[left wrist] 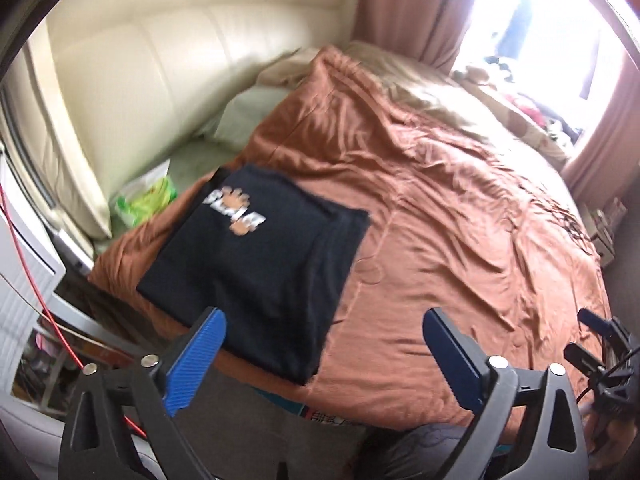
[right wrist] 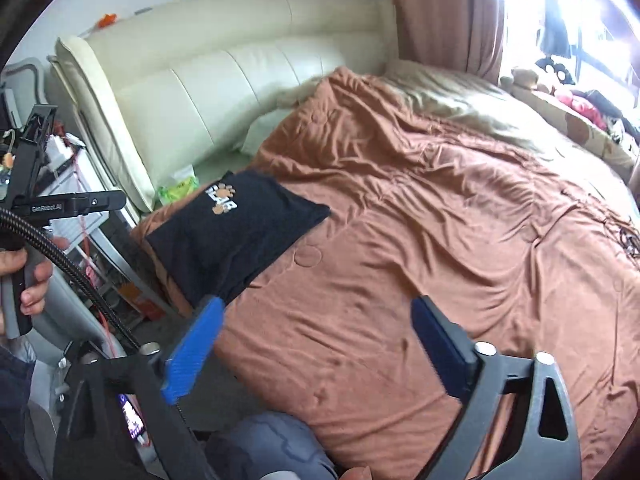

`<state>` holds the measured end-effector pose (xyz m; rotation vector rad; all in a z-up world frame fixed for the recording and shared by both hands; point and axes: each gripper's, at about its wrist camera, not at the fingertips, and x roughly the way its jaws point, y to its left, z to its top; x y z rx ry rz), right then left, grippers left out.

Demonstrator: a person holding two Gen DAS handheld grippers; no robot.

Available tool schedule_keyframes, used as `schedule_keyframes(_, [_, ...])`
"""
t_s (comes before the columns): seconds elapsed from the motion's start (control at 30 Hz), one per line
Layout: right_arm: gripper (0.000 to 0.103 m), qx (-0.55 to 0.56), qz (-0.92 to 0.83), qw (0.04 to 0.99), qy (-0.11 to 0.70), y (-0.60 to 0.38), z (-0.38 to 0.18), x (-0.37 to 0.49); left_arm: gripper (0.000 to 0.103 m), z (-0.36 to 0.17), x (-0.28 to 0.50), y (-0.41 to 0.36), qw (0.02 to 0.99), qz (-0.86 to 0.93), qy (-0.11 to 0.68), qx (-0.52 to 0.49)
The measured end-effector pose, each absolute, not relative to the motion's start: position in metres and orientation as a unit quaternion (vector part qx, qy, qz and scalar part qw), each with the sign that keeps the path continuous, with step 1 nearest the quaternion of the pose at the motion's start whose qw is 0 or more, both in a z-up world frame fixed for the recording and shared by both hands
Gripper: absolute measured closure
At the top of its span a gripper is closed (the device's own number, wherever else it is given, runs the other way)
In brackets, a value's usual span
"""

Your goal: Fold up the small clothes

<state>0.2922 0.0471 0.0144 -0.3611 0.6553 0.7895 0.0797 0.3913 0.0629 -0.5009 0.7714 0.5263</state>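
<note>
A black t-shirt (left wrist: 260, 264) with a white and orange print lies folded into a rectangle on the near left corner of the bed; it also shows in the right wrist view (right wrist: 232, 236). My left gripper (left wrist: 324, 328) is open and empty, held above the shirt's near edge. My right gripper (right wrist: 316, 320) is open and empty, above the brown blanket to the right of the shirt. The right gripper's body shows at the left wrist view's right edge (left wrist: 600, 344).
A rumpled brown blanket (left wrist: 460, 208) covers the bed. A cream padded headboard (left wrist: 160, 60) stands at the far left. A green packet (left wrist: 148, 200) lies beside the shirt. A red cable (left wrist: 28, 260) and furniture stand left of the bed. A cluttered window ledge (right wrist: 580, 108) is at far right.
</note>
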Motion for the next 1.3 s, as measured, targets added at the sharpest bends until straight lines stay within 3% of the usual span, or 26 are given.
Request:
schedule_keyframes(0.67, [0.000, -0.133, 0.320, 0.909, 0.230, -0.125, 0.059, 0.177, 0.000, 0.138, 0.026, 0.232, 0.933, 0.223, 0.239, -0.150])
schedule_keyframes(1.3, [0.000, -0.105, 0.288, 0.934, 0.182, -0.225, 0.010, 0.101, 0.001, 0.109, -0.015, 0.098, 0.963, 0.168, 0.183, -0.104])
